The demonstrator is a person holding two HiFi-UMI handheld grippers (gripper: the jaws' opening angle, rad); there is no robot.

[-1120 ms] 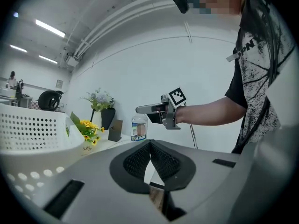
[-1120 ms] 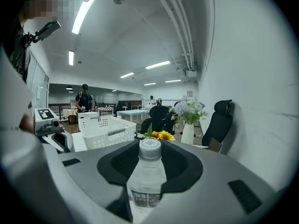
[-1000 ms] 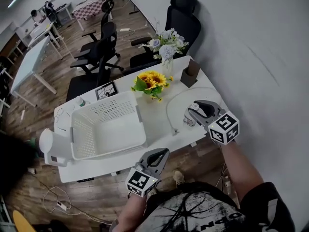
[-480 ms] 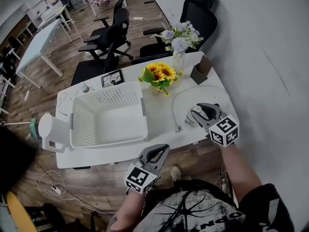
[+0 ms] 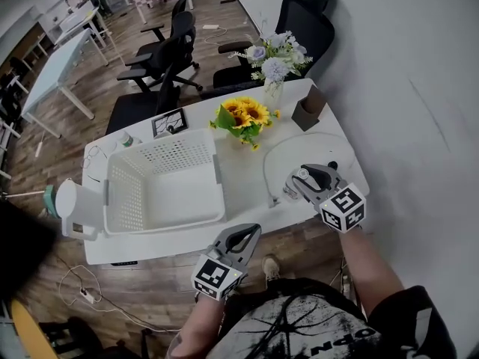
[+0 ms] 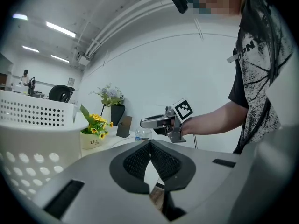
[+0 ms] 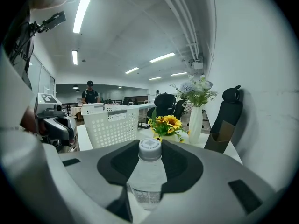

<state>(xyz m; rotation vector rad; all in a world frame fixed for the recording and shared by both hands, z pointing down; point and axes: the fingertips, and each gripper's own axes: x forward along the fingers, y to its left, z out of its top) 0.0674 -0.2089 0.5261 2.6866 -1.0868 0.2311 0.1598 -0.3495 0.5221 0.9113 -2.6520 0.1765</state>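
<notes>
A white table [image 5: 243, 172] is taken up on its left half by an open-topped basket [image 5: 163, 142], so room is left at the right for smaller things. Sunflowers [image 5: 243, 118] are set further back, clear of the near edge. The left gripper [image 6: 150, 144] is held off that edge, its jaws closed together on nothing. The right gripper [image 5: 299, 179] is clamped on a bottle [image 7: 148, 171] below its cap, so the bottle is held upright over the table's near right part, beside a cable [image 5: 264, 167].
</notes>
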